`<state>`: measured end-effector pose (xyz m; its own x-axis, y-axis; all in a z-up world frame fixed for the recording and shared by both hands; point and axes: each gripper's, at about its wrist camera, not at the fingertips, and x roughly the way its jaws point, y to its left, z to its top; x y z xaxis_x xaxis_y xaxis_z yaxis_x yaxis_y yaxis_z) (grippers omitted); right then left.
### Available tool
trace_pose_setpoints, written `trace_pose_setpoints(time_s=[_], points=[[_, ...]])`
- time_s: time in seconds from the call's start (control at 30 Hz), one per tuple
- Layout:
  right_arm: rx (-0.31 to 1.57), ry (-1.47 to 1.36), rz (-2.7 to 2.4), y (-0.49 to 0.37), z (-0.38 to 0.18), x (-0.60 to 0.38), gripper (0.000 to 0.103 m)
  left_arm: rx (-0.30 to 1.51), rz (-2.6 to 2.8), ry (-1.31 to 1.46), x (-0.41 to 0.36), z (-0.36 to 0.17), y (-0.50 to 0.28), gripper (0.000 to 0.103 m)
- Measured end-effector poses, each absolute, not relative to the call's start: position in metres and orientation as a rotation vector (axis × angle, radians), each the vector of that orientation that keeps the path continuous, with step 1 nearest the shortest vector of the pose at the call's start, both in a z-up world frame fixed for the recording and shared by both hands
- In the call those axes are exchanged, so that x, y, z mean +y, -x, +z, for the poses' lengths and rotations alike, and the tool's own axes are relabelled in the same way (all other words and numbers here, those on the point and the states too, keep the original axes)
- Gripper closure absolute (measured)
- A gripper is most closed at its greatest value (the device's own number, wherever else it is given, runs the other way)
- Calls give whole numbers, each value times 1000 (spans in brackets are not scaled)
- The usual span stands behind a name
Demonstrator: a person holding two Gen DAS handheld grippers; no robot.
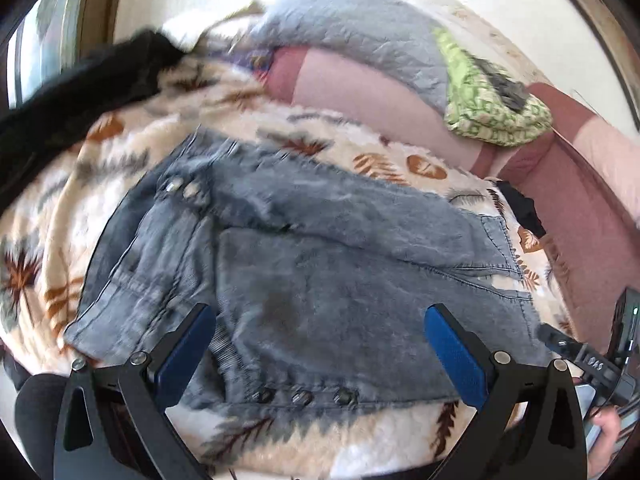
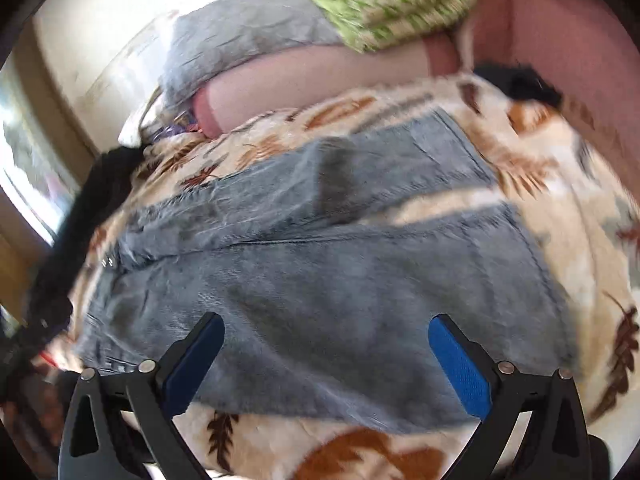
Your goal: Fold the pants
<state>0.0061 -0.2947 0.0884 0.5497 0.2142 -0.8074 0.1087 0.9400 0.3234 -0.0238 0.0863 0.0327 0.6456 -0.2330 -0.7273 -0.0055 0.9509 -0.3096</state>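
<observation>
2 grippers hover over the work, both seen from their own wrist cameras. Left gripper: blue-padded fingers spread wide, nothing between them, poised above the near edge of the pants. Right gripper: fingers likewise spread and empty, positioned over the leg end of the same garment. The open stance suggests both tools are free to descend on an edge rather than carry cloth.

Pants: grey-blue denim, lying across a fleece blanket printed with brown and grey leaves. In the left view, a row of 3 rivets runs along the near edge, and the waistband with 2 further metal buttons lies to the left. The garment appears already doubled lengthwise, 1 leg over the other, since the right view shows 2 hems offset at the far end. This flat, spread position probably serves to expose the edges for the next crosswise fold.

At the right margin of the left view, the other tool's body and part of a hand are visible.

Beyond the pants: a dark garment at far left, a pink sofa back, a grey quilted cushion and a green patterned cloth, all well apart from the pants. Motion blur softens detail in the right view.
</observation>
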Motion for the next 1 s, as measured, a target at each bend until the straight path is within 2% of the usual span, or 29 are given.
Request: trace_pose_setpoints(time_s=[0.27,0.5,0.6,0.8,1.0], points=[[1218,-542,-33,-6,76,-420,0,945,-46,418,149,26,13,0],[1238,-509,54,-25,65,-412,3,1023,-72,541,189,14,3,0],[1269,-469,29,-35,53,-406,16,1035,-76,593,209,17,-3,0],[1294,-417,-5,-38,41,-404,24,1093,-41,598,230,3,-19,0],[1300,-378,-42,-34,43,-408,45,1097,-58,594,229,-4,-41,0]])
